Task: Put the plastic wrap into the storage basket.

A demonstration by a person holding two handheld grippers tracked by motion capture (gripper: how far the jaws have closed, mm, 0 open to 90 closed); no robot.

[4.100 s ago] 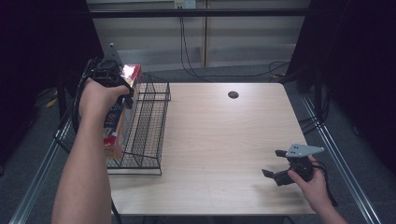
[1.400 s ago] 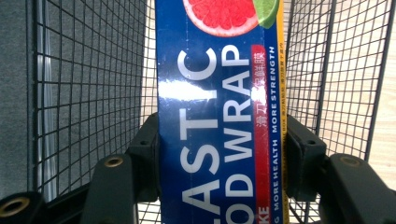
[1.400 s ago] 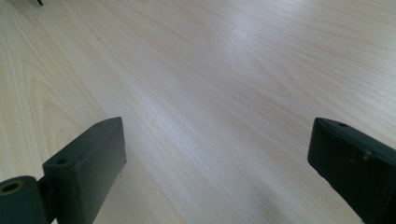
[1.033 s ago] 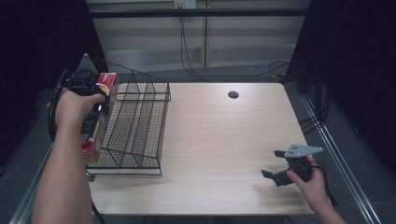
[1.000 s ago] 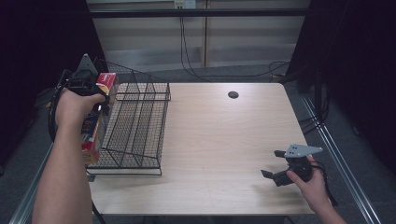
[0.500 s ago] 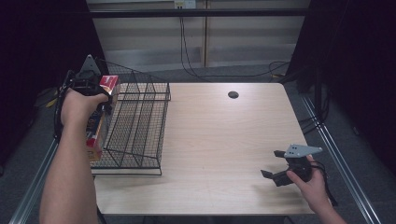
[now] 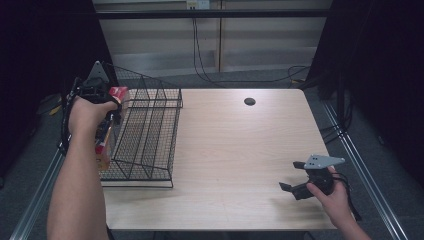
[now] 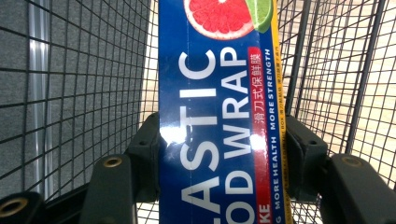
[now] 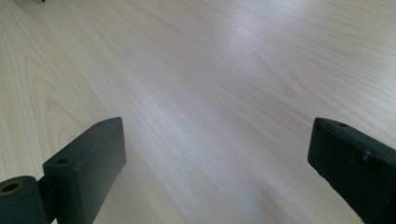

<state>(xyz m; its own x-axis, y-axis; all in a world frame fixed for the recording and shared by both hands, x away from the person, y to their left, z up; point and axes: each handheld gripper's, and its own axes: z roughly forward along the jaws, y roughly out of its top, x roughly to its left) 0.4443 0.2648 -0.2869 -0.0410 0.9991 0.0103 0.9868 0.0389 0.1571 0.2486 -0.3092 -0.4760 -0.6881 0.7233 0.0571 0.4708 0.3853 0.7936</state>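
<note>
High view, step: left gripper lowering long blue plastic-wrap box beside black wire basket.
Fingers: left clamp box; right gripper open, empty.
Advice: keep box upright, clear basket's wall.

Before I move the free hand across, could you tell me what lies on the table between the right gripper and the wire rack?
Nothing: in the high view, bare wooden table stretches from the right gripper to the wire rack.

Wooden table, small black disc
</note>
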